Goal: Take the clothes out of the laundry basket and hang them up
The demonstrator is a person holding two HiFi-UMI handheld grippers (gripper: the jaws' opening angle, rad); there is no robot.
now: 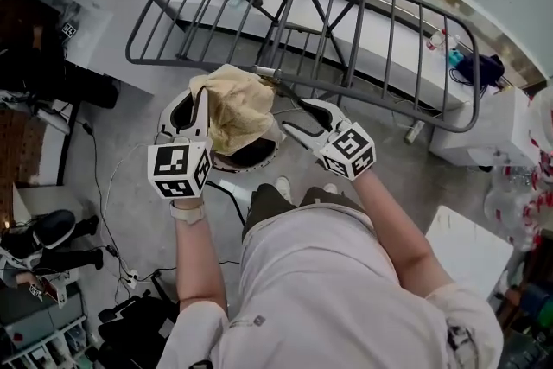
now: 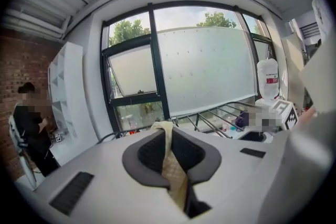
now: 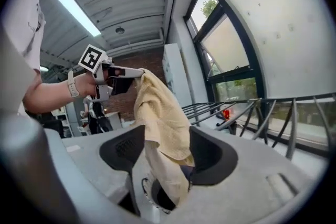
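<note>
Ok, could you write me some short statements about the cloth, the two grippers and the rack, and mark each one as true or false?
1. The fingers of the left gripper are closed on the yellow cloth. True.
2. The fingers of the right gripper are pressed shut on the cloth. False: they stand apart, and the cloth only hangs down between them.
3. The cloth is draped over a bar of the drying rack. False: it is held up in the air on the person's side of the rack.
4. The cloth hangs above the laundry basket. True.
</note>
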